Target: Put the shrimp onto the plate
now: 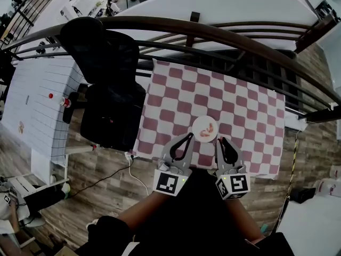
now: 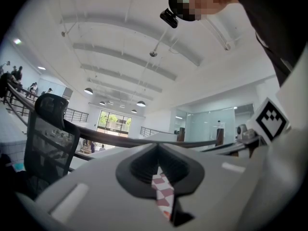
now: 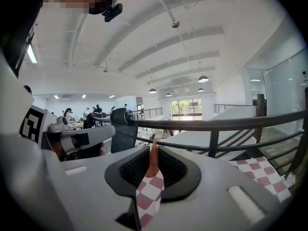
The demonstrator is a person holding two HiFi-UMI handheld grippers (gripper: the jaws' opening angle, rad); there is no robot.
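Looking down at a table (image 1: 240, 105) under a red-and-white checked cloth, with a small white plate (image 1: 197, 122) sitting near its front edge. Already got some pink-orange plated shrimp (image 1: 208, 129) curled up on there, can't really count the pieces.

Seeing the left gripper (image 1: 188, 136) at the near edge with its tip just beside the plate's near-left rim. Seeing the right gripper (image 1: 222, 141) right next to it, nose just off the plate's right side.

Going by the left gripper view, pressed together at the tip with nothing caught in between. Just a sliver of checked cloth showing through the slot lower down.

Going by the right gripper view, squeezed narrow onto a shrimp (image 3: 153, 160). Thin orange piece, standing upright between the ribbed pads, pointy end up, checked cloth visible underneath. So not on the plate for that one, pinched in the right gripper just beside it. Can't pick that shrimp out from the head view, too small and tucked in behind the jaws.

Off to the left of the table, got a black mesh office chair (image 1: 109, 89) pushed up close to the cloth. Beyond the table, a dark curved railing (image 1: 213, 33). Below all that, wood-plank floor (image 1: 106, 167) with a white cable (image 1: 139, 181) snaking across near the table's corner.
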